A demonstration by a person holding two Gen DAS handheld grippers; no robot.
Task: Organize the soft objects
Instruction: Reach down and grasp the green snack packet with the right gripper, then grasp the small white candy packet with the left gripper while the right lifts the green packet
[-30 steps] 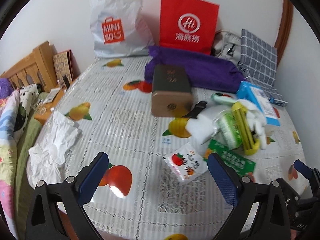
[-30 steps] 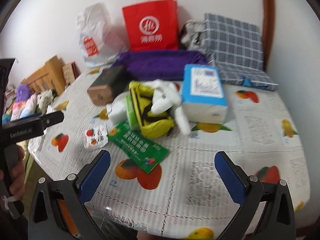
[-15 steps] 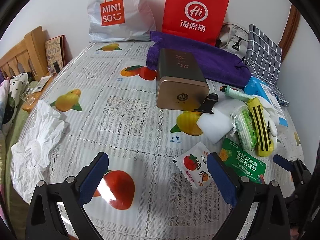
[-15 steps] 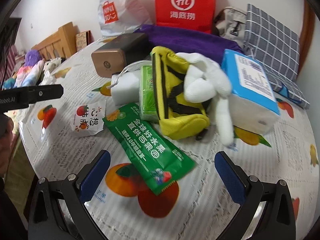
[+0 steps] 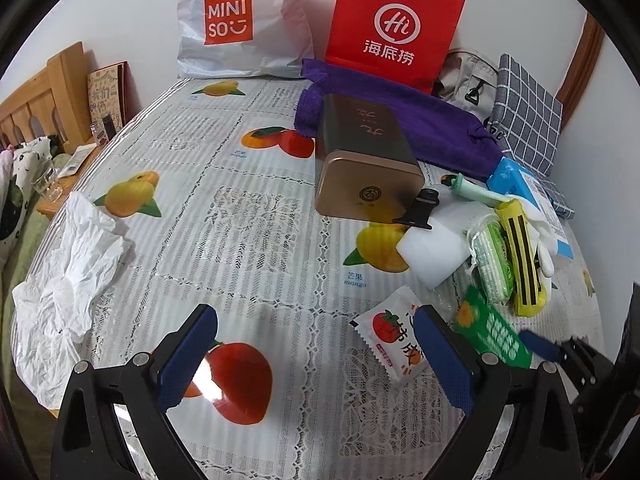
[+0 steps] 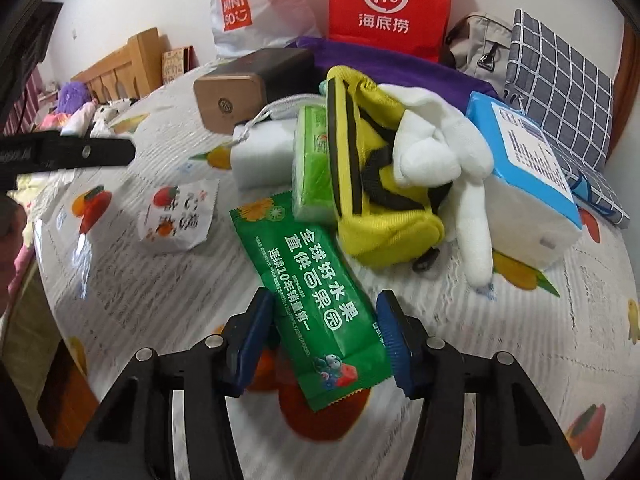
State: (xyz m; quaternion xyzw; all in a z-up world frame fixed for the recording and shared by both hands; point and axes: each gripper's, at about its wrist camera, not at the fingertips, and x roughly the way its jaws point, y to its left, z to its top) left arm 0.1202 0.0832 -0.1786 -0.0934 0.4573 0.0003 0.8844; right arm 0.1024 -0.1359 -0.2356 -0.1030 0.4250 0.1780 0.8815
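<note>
A pile of soft things lies on the fruit-print tablecloth [image 5: 248, 216]: a green snack packet [image 6: 316, 304], a yellow pouch [image 6: 376, 200], a white plush toy [image 6: 440, 152], a green tissue pack [image 6: 312, 168], a white sponge block [image 5: 436, 244], a blue tissue pack [image 6: 528, 168] and a small tomato packet [image 5: 394, 340]. My right gripper [image 6: 326, 338] has its jaws around the green packet's near end, narrowed to its sides. My left gripper [image 5: 316, 356] is open and empty, just left of the tomato packet.
A gold-brown tin box [image 5: 364, 160] lies mid-table on a purple towel [image 5: 444, 128]. A red paper bag [image 5: 392, 24], a white Miniso bag [image 5: 236, 20] and a checked cushion [image 5: 528, 112] stand at the back. Crumpled white plastic [image 5: 68, 276] lies at the left edge.
My right gripper moved forward and down to the green packet and narrowed its jaws around it. My left gripper moved forward over the table and stayed open.
</note>
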